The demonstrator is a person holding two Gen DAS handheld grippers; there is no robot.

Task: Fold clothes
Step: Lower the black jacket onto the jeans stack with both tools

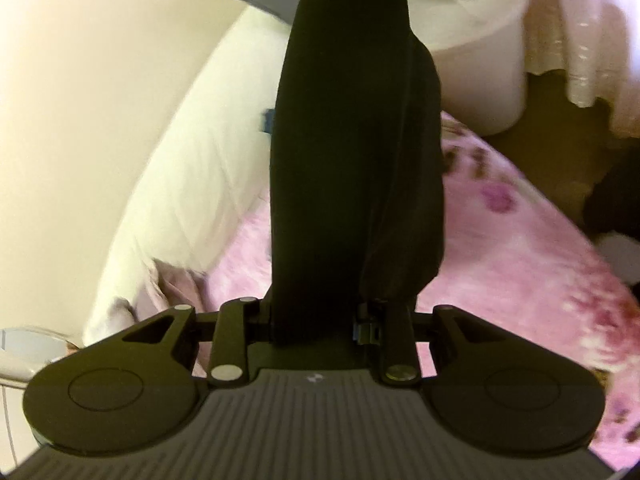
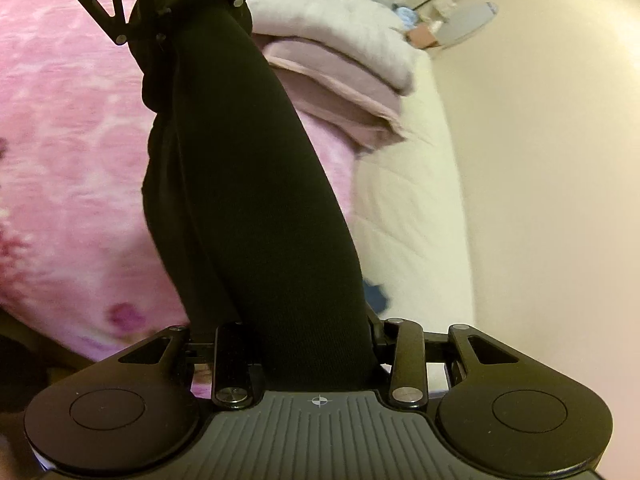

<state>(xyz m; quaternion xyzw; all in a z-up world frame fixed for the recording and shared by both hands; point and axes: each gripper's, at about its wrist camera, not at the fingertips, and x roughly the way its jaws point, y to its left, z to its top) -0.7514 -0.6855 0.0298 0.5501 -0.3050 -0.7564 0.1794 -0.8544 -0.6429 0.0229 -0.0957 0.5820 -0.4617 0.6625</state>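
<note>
2 grippers clamp 1 black garment [image 1: 340, 160], stretched taut between them above the pink blanket [image 1: 520, 260]. Left gripper [image 1: 320, 320] pinches one end, right gripper [image 2: 316, 356] the other. Beside the blanket lies a white quilt [image 2: 404, 208], with folded bedding [image 2: 340, 64] on it.
</note>
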